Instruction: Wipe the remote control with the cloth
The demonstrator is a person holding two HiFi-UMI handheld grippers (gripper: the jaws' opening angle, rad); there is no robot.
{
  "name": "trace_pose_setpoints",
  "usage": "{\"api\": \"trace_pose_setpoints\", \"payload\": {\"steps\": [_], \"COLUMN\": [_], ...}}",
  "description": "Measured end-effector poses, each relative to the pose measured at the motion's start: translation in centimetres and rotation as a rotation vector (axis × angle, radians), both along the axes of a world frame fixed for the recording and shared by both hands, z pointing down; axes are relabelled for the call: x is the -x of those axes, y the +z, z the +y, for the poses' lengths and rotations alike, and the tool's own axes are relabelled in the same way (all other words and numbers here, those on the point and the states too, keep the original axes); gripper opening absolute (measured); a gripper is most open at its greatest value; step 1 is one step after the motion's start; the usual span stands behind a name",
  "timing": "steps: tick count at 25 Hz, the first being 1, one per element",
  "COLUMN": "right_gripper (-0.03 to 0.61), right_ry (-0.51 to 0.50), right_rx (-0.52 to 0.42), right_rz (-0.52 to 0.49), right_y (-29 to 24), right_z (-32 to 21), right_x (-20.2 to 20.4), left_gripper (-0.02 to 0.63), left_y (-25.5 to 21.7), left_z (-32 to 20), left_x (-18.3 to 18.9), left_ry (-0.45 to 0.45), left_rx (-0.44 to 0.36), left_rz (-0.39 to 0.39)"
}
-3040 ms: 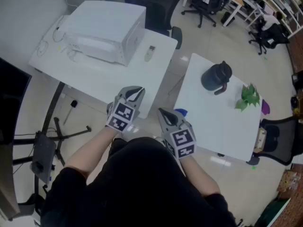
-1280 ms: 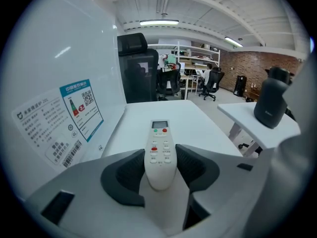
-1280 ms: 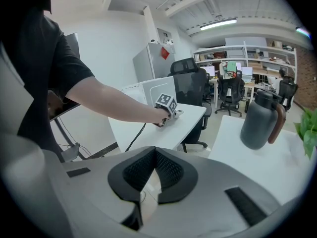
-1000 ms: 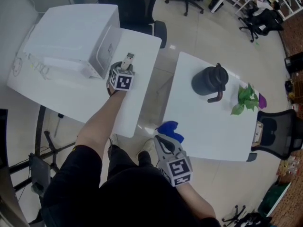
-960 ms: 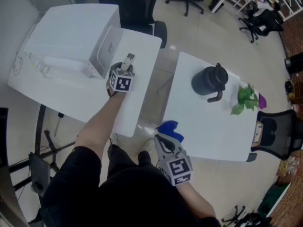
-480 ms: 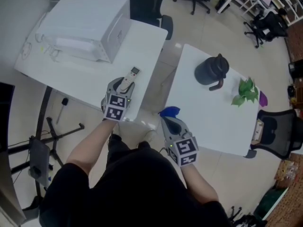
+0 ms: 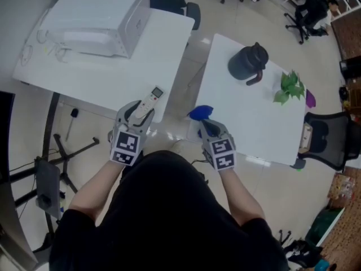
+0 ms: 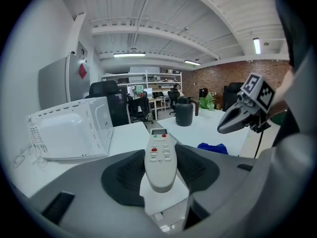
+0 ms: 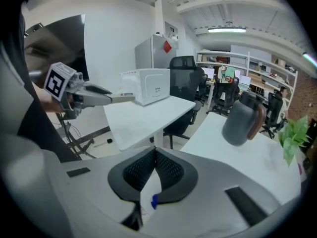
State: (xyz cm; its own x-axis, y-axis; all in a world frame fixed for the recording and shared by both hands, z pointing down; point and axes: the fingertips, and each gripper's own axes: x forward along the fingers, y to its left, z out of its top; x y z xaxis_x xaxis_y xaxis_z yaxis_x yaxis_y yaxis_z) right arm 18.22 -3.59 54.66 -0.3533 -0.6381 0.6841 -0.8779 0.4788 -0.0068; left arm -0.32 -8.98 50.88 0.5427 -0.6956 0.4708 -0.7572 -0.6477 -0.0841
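My left gripper's [image 7: 137, 113] pads [image 8: 126, 175] clamp the near end of the remote control [image 8: 159, 155], the jaws kept fairly wide by its body. It is pale grey and lies buttons up, with red and green keys and a small screen at the far end, over the left table's [image 7: 84, 78] near corner. My right gripper's [image 9: 155, 155] jaws are pressed together on nothing, its tip just beside the blue cloth [image 7: 201, 112] bunched on the right table's [image 7: 254, 123] near corner. Beyond stand a dark jug [image 7: 247, 62], contents hidden, and a closed white microwave [image 7: 96, 16].
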Motion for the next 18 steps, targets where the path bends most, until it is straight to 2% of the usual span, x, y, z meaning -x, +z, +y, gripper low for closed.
{"api": "trace_pose_setpoints", "payload": {"steps": [2, 6, 8, 11, 18], "right_gripper": [0.012, 0.15, 0.196, 0.218, 0.218], "right_ry": [0.022, 0.044, 0.038, 0.05, 0.058], "right_rx": [0.029, 0.1, 0.139, 0.192, 0.327], "right_rz": [0.045, 0.137, 0.188, 0.243, 0.29], "right_y": [1.7, 5.6, 7.7, 10.6, 14.6], "right_z": [0.0, 0.1, 0.0, -0.3, -1.2], "right_x": [-1.1, -2.8, -3.3, -4.4, -5.4], "left_gripper": [0.198, 0.198, 0.198, 0.198, 0.198], "left_y": [-0.6, -1.7, -2.3, -3.0, -3.4], "left_z": [0.6, 0.7, 0.5, 0.4, 0.4], "left_x": [0.1, 0.7, 1.2, 1.7, 2.1], "left_ry": [0.016, 0.05, 0.055, 0.061, 0.082], "left_rx": [-0.004, -0.026, -0.042, -0.067, -0.097], "left_rz": [-0.001, -0.013, -0.018, -0.034, -0.065]}}
